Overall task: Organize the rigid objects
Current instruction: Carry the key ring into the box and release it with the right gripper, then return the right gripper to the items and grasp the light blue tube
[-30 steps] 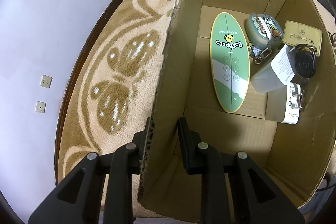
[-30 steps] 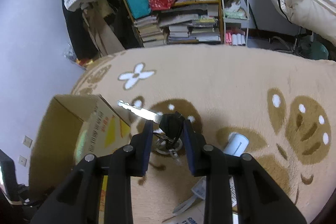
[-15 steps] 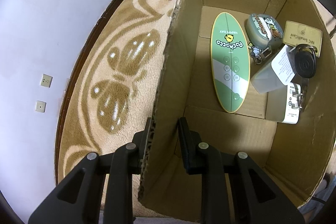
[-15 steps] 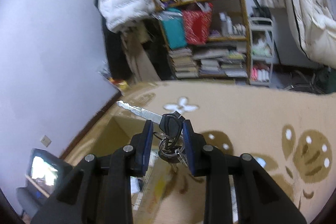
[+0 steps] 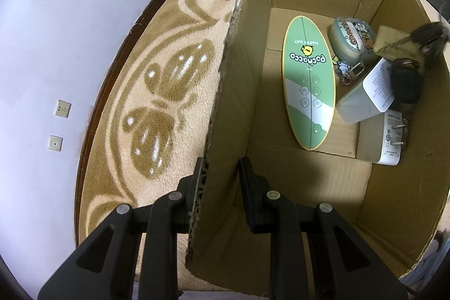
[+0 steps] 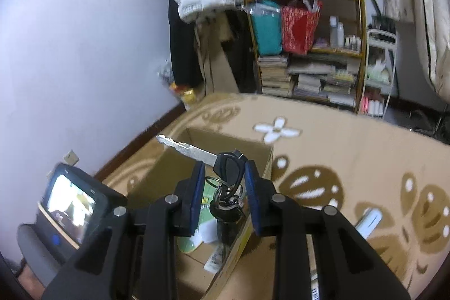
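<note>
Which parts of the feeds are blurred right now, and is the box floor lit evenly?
Left wrist view: the keys entering at the right edge are motion-smeared, the rest is sharp; the box floor is bright in the middle and shadowed beside the near wall. Right wrist view: shelves and rug are slightly smeared; the held keys stay crisp.

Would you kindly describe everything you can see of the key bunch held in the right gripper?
The key bunch has a black plastic-looking head pinched between the right gripper fingers, with a long silvery metal blade pointing up-left. Metal rings and another dark key hang below the head. It hovers over the open cardboard box; in the left wrist view it shows blurred.
</note>
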The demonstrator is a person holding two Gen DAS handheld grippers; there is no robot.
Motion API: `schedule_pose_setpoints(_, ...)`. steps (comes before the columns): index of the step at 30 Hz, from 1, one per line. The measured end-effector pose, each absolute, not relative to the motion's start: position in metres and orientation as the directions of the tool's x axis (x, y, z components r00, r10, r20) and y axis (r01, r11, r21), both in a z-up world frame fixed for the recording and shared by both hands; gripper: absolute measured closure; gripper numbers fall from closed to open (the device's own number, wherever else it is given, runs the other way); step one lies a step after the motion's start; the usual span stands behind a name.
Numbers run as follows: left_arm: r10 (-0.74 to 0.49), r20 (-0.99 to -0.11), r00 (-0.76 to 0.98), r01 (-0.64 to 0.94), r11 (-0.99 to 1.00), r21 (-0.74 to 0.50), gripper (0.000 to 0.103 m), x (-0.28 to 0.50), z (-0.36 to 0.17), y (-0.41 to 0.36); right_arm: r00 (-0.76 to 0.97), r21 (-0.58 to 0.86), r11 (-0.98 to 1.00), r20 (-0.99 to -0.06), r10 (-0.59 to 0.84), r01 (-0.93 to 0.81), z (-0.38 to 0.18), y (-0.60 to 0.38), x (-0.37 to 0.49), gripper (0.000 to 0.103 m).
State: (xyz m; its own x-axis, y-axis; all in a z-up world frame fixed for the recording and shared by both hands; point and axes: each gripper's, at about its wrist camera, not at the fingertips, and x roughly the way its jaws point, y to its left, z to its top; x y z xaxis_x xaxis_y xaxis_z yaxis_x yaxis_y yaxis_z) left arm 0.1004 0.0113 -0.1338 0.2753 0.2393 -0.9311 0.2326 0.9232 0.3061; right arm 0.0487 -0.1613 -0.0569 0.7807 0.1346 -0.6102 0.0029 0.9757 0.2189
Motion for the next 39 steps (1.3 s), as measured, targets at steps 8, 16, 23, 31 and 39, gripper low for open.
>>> schedule_pose_setpoints(8,0.24,-0.931,0.276,0.233,0.923,0.307,0.08,0.1,-0.134,0.011,0.744,0.209,0.978,-0.655,0.131,0.012,-0.072,-0.162,0.053,0.09)
schedule_pose_setpoints(16,0.24,-0.931,0.275,0.233,0.923,0.306,0.08,0.1,-0.134,0.012,0.729,0.193,0.981,-0.675,0.114,0.025,-0.074,-0.168,0.053,0.085)
schedule_pose_setpoints(23,0.237,-0.933,0.272,0.23,0.925,0.302,0.08,0.101,-0.134,0.012,0.707,0.194,0.972,-0.706,0.046,0.13,-0.085,-0.205,0.047,0.049)
schedule_pose_setpoints(31,0.238,-0.933,0.272,0.231,0.925,0.303,0.079,0.101,-0.134,0.012,0.618,0.175,0.93,-0.783,-0.068,0.324,-0.109,-0.255,0.049,0.007)
schedule_pose_setpoints(39,0.237,-0.933,0.27,0.231,0.925,0.302,0.079,0.101,-0.135,0.013,0.519,0.164,0.876,-0.848,-0.109,0.453,-0.136,-0.296,0.049,0.003)
